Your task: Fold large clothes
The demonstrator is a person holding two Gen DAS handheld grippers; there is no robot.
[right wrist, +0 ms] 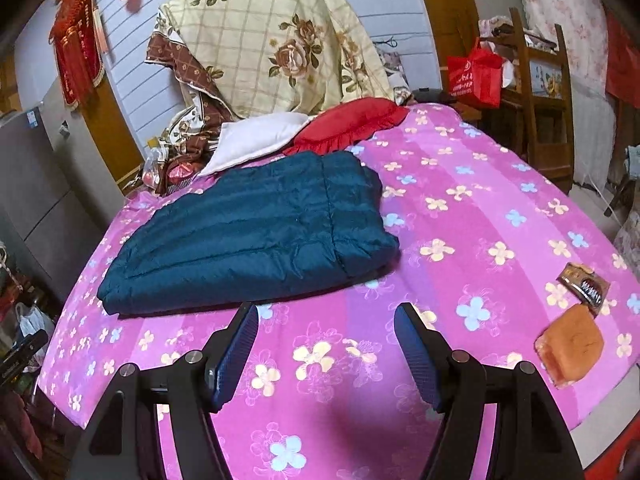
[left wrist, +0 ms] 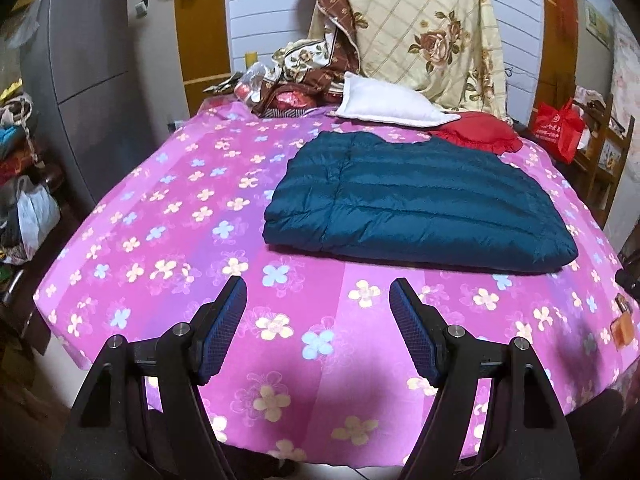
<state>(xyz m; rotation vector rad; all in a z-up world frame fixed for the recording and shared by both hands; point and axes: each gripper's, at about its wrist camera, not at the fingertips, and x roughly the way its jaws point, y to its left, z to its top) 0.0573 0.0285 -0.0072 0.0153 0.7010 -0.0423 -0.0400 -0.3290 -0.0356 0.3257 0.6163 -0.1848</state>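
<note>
A dark teal quilted down jacket (left wrist: 416, 200) lies folded into a flat rectangle on the pink flowered bed sheet (left wrist: 168, 216). It also shows in the right wrist view (right wrist: 256, 232), left of centre on the sheet (right wrist: 480, 208). My left gripper (left wrist: 318, 292) is open and empty, above the sheet just short of the jacket's near edge. My right gripper (right wrist: 326, 316) is open and empty, just short of the jacket's near right corner.
A white pillow (left wrist: 384, 102), a red cushion (left wrist: 480, 130) and a heap of floral bedding (left wrist: 420, 32) lie at the head. An orange cloth (right wrist: 570, 346) and a small packet (right wrist: 584, 286) lie at the sheet's right edge. A grey fridge (left wrist: 92, 80) stands left, a red bag (right wrist: 474, 74) right.
</note>
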